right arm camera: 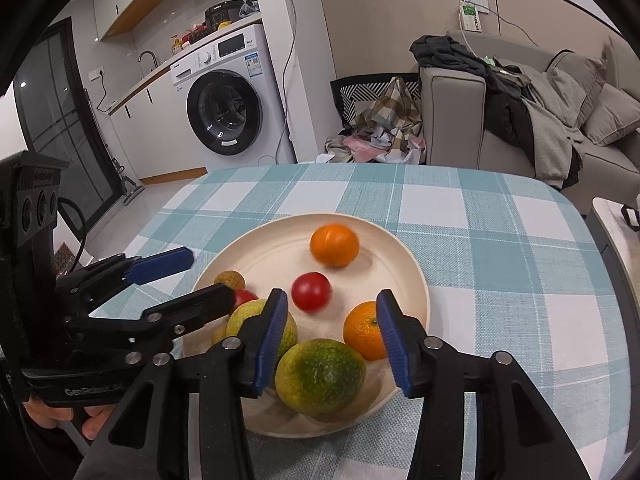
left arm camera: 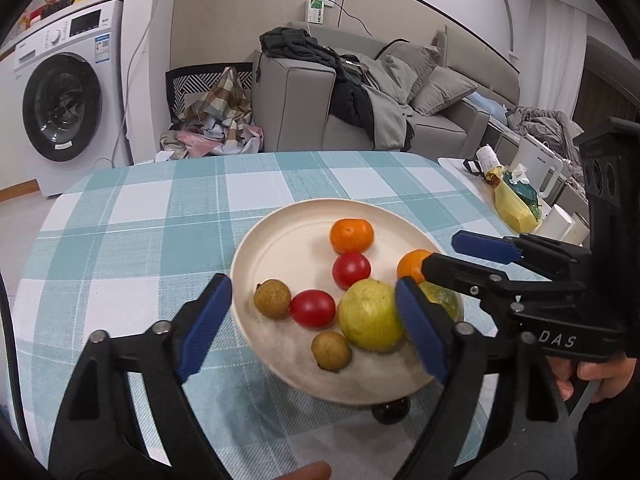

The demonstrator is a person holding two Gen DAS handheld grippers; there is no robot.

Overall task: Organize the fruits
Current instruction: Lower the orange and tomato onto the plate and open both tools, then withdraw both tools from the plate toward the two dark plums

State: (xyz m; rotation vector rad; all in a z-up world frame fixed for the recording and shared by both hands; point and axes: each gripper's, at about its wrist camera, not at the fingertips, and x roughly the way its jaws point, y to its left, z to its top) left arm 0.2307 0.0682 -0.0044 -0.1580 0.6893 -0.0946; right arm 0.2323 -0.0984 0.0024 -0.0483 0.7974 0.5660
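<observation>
A cream plate (left arm camera: 280, 240) (right arm camera: 404, 256) on the checked tablecloth holds two oranges (left arm camera: 351, 235) (right arm camera: 335, 245), two red tomatoes (left arm camera: 313, 308) (right arm camera: 311, 291), two brown longans (left arm camera: 272, 298), a yellow-green fruit (left arm camera: 370, 314) (right arm camera: 248, 314) and a green-mottled fruit (right arm camera: 320, 376). My left gripper (left arm camera: 316, 324) is open, low over the plate's near side, jaws either side of a tomato and the yellow-green fruit. My right gripper (right arm camera: 332, 338) is open, hovering above the green-mottled fruit, its right finger beside the second orange (right arm camera: 362, 336). A small dark fruit (left arm camera: 390, 408) lies on the cloth by the plate's near rim.
The table (left arm camera: 132, 240) carries a teal checked cloth. A side table at the right holds a kettle (left arm camera: 540, 168), cups and a yellow bag (left arm camera: 514, 204). A sofa (left arm camera: 360, 92), a laundry basket and a washing machine (left arm camera: 64, 104) stand behind.
</observation>
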